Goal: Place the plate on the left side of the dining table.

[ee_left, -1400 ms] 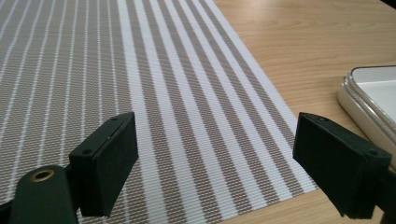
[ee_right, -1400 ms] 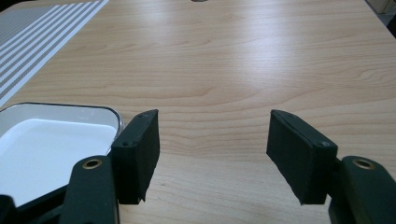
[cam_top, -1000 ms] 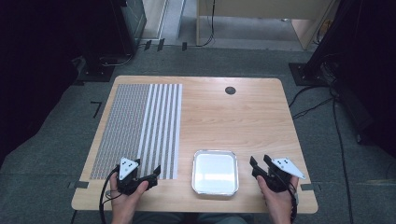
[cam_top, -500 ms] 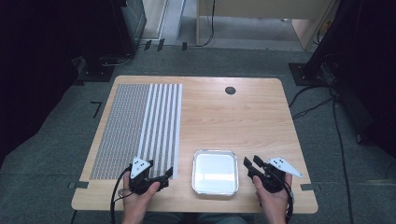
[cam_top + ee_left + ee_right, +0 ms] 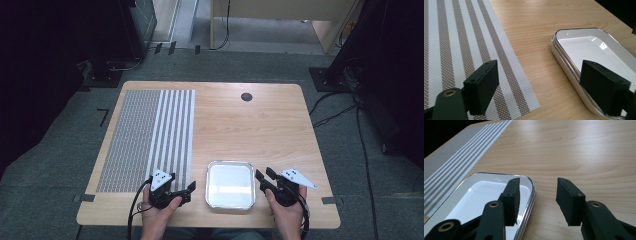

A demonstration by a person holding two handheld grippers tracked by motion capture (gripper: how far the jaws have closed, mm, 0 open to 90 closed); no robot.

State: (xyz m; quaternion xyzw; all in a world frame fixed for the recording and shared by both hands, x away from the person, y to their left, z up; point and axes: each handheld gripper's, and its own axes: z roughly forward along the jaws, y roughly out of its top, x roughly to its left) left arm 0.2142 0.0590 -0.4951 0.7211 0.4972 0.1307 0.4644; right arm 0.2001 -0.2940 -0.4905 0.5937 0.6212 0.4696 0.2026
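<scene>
A white square tray [image 5: 231,163] with a shiny metal rim lies empty near the table's front edge. My left gripper [image 5: 182,182] is just left of it, open, at the front right corner of the striped placemat [image 5: 150,135]. In the left gripper view, the left gripper [image 5: 541,87] is spread wide, one jaw over the placemat [image 5: 461,37] and the other over the tray's [image 5: 596,47] rim. My right gripper [image 5: 265,174] is open just right of the tray. In the right gripper view, the right gripper [image 5: 537,200] has one jaw above the tray's [image 5: 479,197] corner and the other above bare wood.
The wooden table [image 5: 250,130] has a dark round cable hole [image 5: 246,96] near its far edge. The placemat [image 5: 461,150] covers the table's left part. Cables and dark stands lie on the floor around the table.
My left gripper has moved right across the placemat's front to the tray's left side. My right gripper has shifted slightly left toward the tray. Both stay open.
</scene>
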